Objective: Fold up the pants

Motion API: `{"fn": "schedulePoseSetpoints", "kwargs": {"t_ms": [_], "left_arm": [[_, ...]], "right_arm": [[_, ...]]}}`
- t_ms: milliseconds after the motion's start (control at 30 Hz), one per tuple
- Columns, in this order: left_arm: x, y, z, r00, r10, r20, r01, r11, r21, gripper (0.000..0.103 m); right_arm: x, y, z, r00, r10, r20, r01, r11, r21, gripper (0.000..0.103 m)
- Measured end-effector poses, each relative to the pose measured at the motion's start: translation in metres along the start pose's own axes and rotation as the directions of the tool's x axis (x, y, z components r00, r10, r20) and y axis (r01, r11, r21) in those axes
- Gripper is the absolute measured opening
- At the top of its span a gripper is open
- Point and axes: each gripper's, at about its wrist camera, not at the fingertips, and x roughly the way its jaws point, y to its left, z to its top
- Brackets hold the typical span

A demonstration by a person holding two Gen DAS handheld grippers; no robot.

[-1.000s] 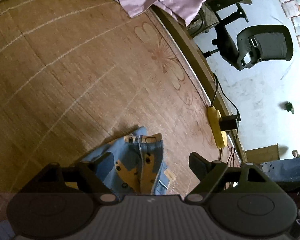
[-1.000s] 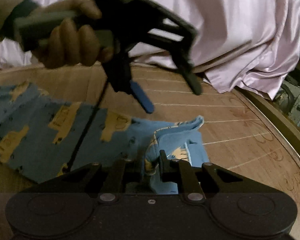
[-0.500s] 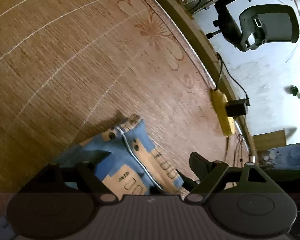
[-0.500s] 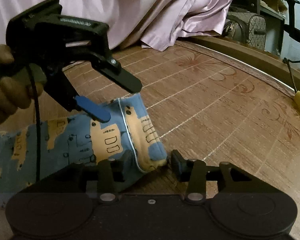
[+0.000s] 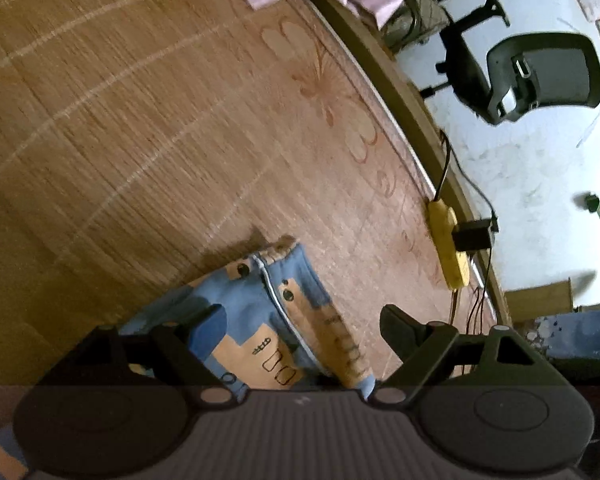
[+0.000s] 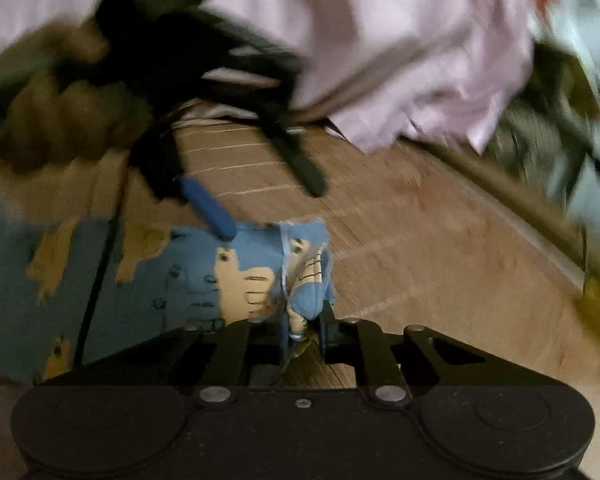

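My right gripper is clamped on a bunched edge of the pants, the fabric pinched between its narrow jaws and rising just ahead of them. The rest of the pants spreads flat to my left over the mat, blue with tan prints. My left gripper hangs spread wide above the same end of the pants, which lies between its fingers without either one visibly pressing it. From the right view that gripper is blurred, held in a hand up and to the left. A pink sheet is heaped beyond the mat, and a yellow power strip sits at the mat's edge, off to my left gripper's right.
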Motion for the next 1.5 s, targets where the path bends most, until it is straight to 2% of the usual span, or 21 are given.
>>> {"fn": "schedulePoseSetpoints", "kwargs": {"t_ms": [200,333,400,733,767,833,867,900,1033,1100,1267,1400,1500], "left_arm": [[-0.018,-0.002,0.000,0.999,-0.006,0.036,0.005,1.000,0.005,0.088],[-0.019,-0.008,-0.001,0.999,0.034,0.029,-0.035,0.999,0.034,0.088],[-0.017,-0.012,-0.002,0.996,0.080,0.028,-0.081,0.996,0.044,0.087],[-0.010,-0.018,-0.008,0.987,0.158,0.028,-0.158,0.987,-0.007,0.084],[-0.009,-0.020,-0.009,0.984,0.177,0.028,-0.177,0.984,-0.004,0.080],[-0.006,-0.022,-0.011,0.975,0.220,0.016,-0.220,0.975,0.003,0.052],[-0.004,-0.022,-0.012,0.968,0.250,0.005,-0.250,0.968,0.000,0.031],[-0.003,-0.021,-0.014,0.965,0.263,0.003,-0.263,0.965,-0.009,0.028],[-0.015,-0.008,-0.022,0.979,0.200,0.040,-0.197,0.977,-0.084,0.018],[-0.027,-0.002,-0.028,0.980,0.183,0.075,-0.176,0.980,-0.098,0.012],[-0.067,0.019,-0.054,0.981,0.114,0.159,-0.088,0.983,-0.162,0.011],[-0.097,0.037,-0.083,0.968,0.115,0.221,-0.068,0.975,-0.210,0.011],[-0.115,0.049,-0.104,0.960,0.127,0.250,-0.066,0.969,-0.239,0.011]], "right_arm": [[-0.007,0.043,-0.001,0.998,0.003,0.060,0.013,0.963,-0.268,0.014],[-0.008,0.063,-0.006,0.998,0.014,0.066,0.013,0.921,-0.390,0.014],[-0.007,0.071,-0.008,0.998,0.019,0.067,0.012,0.901,-0.434,0.014],[-0.008,0.079,-0.012,0.997,0.037,0.063,-0.002,0.878,-0.479,0.015],[-0.009,0.082,-0.013,0.997,0.038,0.065,-0.002,0.876,-0.483,0.015],[-0.012,0.083,-0.014,0.997,0.043,0.070,-0.004,0.872,-0.489,0.015],[-0.014,0.084,-0.014,0.996,0.045,0.072,-0.004,0.870,-0.492,0.014],[-0.015,0.084,-0.015,0.996,0.048,0.076,-0.004,0.868,-0.496,0.014],[-0.021,0.081,-0.015,0.994,0.060,0.086,-0.010,0.872,-0.490,0.014],[-0.025,0.080,-0.014,0.993,0.067,0.100,-0.009,0.872,-0.489,0.014],[-0.046,0.082,-0.010,0.979,0.133,0.155,-0.042,0.874,-0.484,0.014],[-0.067,0.092,-0.009,0.954,0.217,0.205,-0.089,0.863,-0.497,0.014],[-0.075,0.106,-0.012,0.937,0.284,0.204,-0.141,0.840,-0.524,0.014]]}}
